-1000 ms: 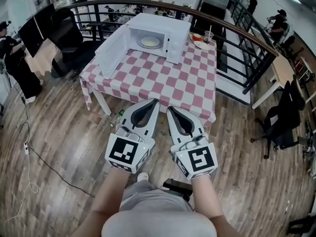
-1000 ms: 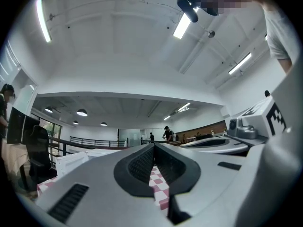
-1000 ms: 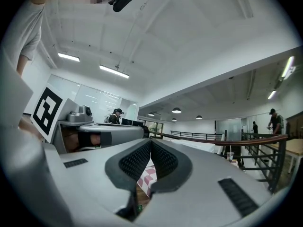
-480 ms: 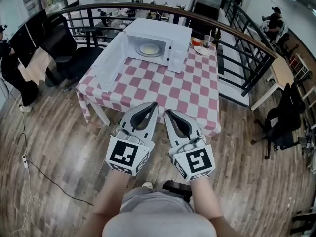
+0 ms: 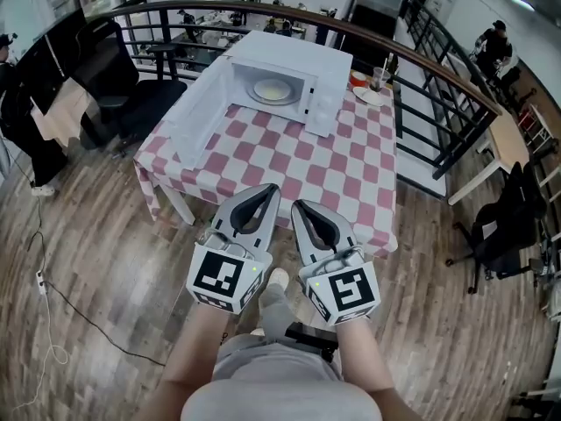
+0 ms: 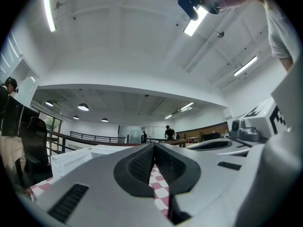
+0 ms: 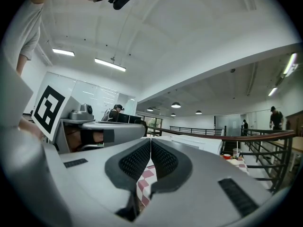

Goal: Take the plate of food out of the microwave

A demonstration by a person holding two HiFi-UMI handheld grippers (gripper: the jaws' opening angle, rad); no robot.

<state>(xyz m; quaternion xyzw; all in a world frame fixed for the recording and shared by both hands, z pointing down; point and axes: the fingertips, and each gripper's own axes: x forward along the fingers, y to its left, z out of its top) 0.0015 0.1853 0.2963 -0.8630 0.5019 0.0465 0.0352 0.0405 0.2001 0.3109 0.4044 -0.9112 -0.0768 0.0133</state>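
A white microwave (image 5: 294, 67) stands at the far side of a pink-and-white checked table (image 5: 289, 160), its door (image 5: 197, 105) swung open to the left. Inside it lies a pale plate of food (image 5: 272, 89). My left gripper (image 5: 273, 188) and right gripper (image 5: 295, 204) are held side by side above the table's near edge, well short of the microwave. Both are shut with nothing between the jaws. In the left gripper view the left gripper (image 6: 154, 146) shows closed pads, and the right gripper (image 7: 150, 140) looks the same in the right gripper view.
A cup (image 5: 379, 78) and small dishes (image 5: 369, 95) sit at the table's far right corner. A dark curved railing (image 5: 429, 64) runs behind the table. Black office chairs (image 5: 118, 82) stand at left and right, and people stand in the background. Wooden floor surrounds the table.
The table and microwave have drawn slightly nearer in the head view. Both grippers stay shut and side by side. A foot has come forward under the grippers.
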